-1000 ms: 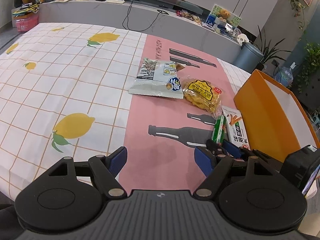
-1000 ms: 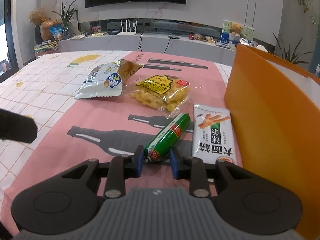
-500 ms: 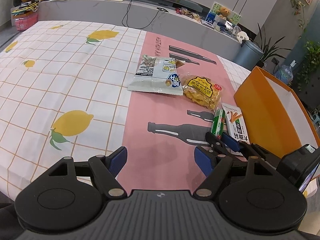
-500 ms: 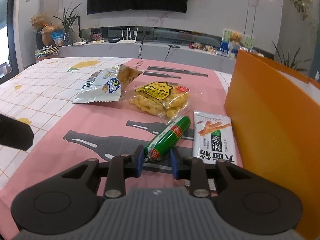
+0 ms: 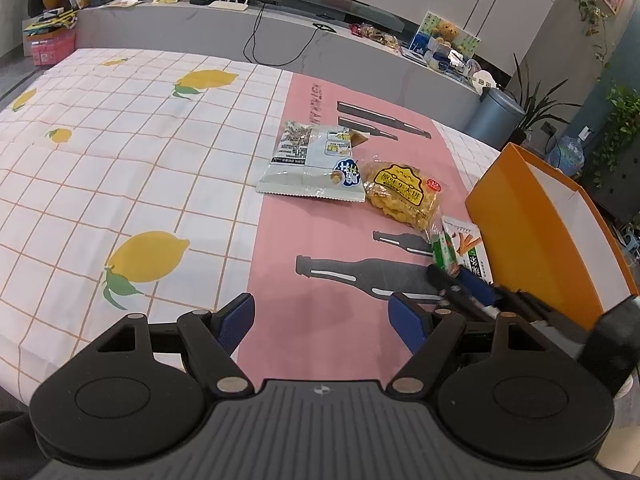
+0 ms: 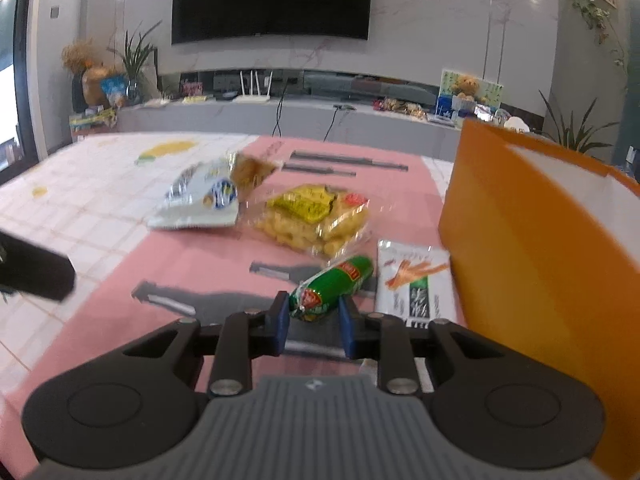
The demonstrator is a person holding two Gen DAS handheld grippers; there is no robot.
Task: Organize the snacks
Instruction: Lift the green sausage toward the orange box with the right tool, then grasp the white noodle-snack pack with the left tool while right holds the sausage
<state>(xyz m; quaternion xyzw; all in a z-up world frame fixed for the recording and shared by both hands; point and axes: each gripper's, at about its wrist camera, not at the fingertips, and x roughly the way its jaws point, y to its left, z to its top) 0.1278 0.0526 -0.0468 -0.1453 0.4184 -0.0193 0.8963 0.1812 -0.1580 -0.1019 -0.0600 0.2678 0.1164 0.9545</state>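
From the left wrist view, the left gripper (image 5: 322,318) stands wide apart with nothing between its blue pads, above the pink strip of the tabletop (image 5: 120,168); the right gripper (image 5: 454,276) shows near right, beside the tall orange cardboard box (image 5: 536,232). From the right wrist view, the right gripper (image 6: 313,322) is clamped narrow on the near end of the green plastic-wrapped sausage stick (image 6: 334,285), just left of the white flat snack packet with orange sticks (image 6: 416,280); the clear bag of yellow puffs (image 6: 316,216) and the white-blue chip bag (image 6: 200,200) lie farther away.

Sausage (image 6: 334,286) lies between puffs bag (image 6: 316,218) and box (image 6: 536,264).
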